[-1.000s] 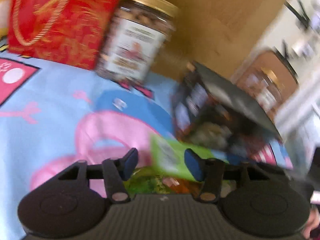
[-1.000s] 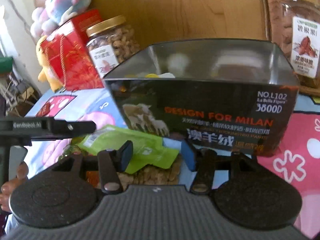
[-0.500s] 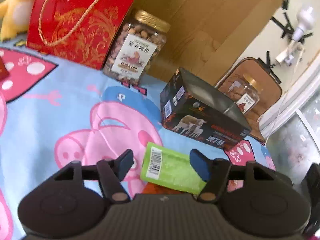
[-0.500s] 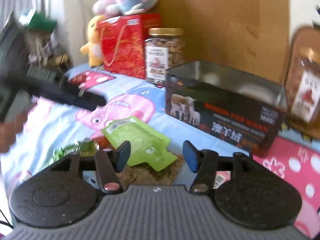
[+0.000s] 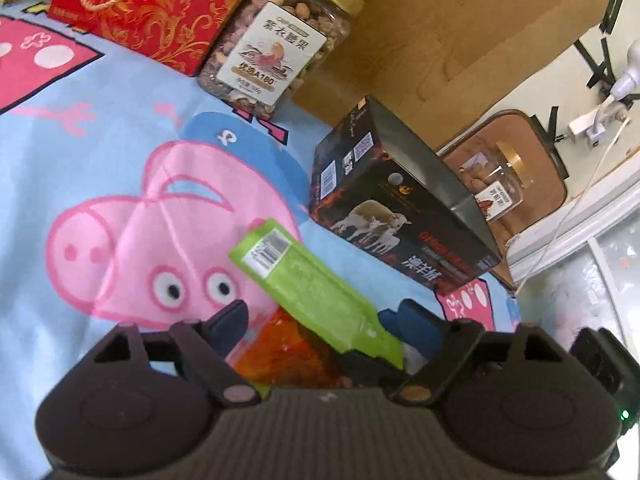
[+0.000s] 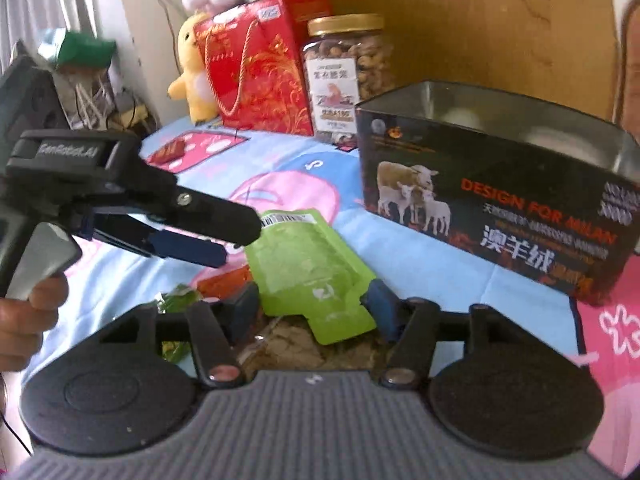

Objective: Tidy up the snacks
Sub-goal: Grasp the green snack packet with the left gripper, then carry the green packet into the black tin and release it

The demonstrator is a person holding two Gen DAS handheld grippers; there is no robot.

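Green snack pouch (image 5: 310, 286) lying flat on the cartoon pig sheet (image 5: 120, 184), barcode end pointing away toward the black open-top box (image 6: 496, 208), bottom end overlapping an orange packet (image 5: 280, 356) and a brownish snack bag (image 6: 304, 350). Left gripper (image 5: 324, 324) hovering right over it, jaws spread wide and just been opening more, pouch sitting between the blue pads but not pinched. Right gripper (image 6: 316, 312) coming in from the other side, jaws roughly half open and just been closing a touch, straddling the pouch's spout end, pads not pressing on it as far as visible. Also a small green wrapper (image 6: 176, 300) just beside the pile. Further back against the wooden board: nut jar (image 5: 276, 40) touching a red gift box (image 5: 152, 4), yellow plush (image 6: 196, 80) beside that. Second jar (image 5: 492, 184) behind the black box.
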